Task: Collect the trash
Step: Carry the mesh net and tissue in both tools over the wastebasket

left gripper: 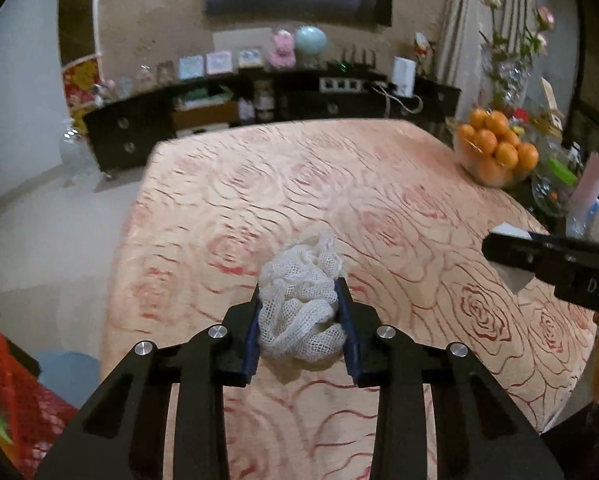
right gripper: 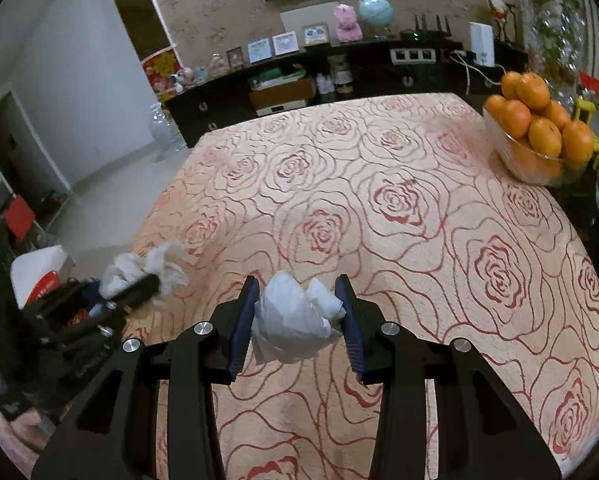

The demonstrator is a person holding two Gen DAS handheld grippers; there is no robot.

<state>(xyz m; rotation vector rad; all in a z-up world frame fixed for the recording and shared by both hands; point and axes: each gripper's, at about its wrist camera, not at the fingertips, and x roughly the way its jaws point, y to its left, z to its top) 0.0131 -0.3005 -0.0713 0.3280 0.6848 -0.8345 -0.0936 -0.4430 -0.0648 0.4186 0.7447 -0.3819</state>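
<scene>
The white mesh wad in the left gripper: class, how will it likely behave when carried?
The mesh wad bulges past the left gripper, so probably soft and squashy. Its open netting suggests it's light. Loose folds may sag or snag.

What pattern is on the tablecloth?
Red-outlined roses on a peach tablecloth, clearest in the right wrist view.

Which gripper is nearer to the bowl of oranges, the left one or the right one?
Right. The right gripper, holding crumpled paper, is on the side of the table where the bowl of oranges stands. The left gripper, holding a net wad, is farther toward the opposite edge.
</scene>
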